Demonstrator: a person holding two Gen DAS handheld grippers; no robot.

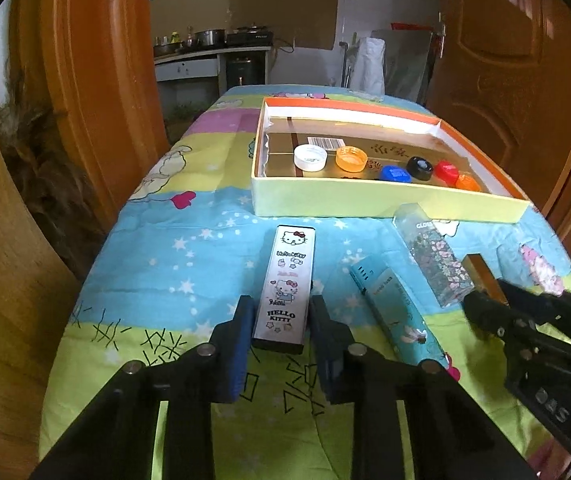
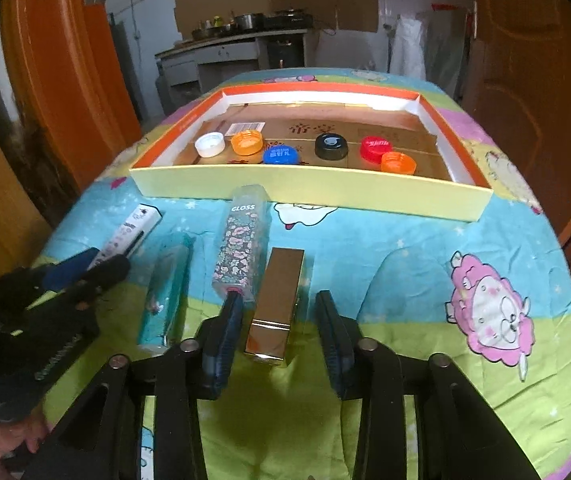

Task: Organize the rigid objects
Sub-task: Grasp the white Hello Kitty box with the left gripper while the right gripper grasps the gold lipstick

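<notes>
Risk of a one-sided pinch on two slim boxes. The left gripper (image 1: 281, 316) straddles the near end of the white Hello Kitty box (image 1: 287, 286); its blue pads sit close against the box's long sides, but whether both actually press cannot be told from either view. The right gripper (image 2: 279, 320) straddles the gold box (image 2: 279, 304) with a clear gap on each side, so it is released and grasps nothing. Its left pad lies just beside the floral gloss box (image 2: 241, 240), which it could nudge or catch on closing. The gold box sits nearer that pad than the other, so closing would likely shove it sideways or twist it on the soft patterned cloth (image 2: 385, 248). Gripped only at one end, either long box could droop or swing when lifted toward the shallow tray (image 2: 309, 194), where bottle caps (image 2: 281, 156) already rest. The teal box (image 1: 397, 312) lies between the two grippers, untouched.
</notes>
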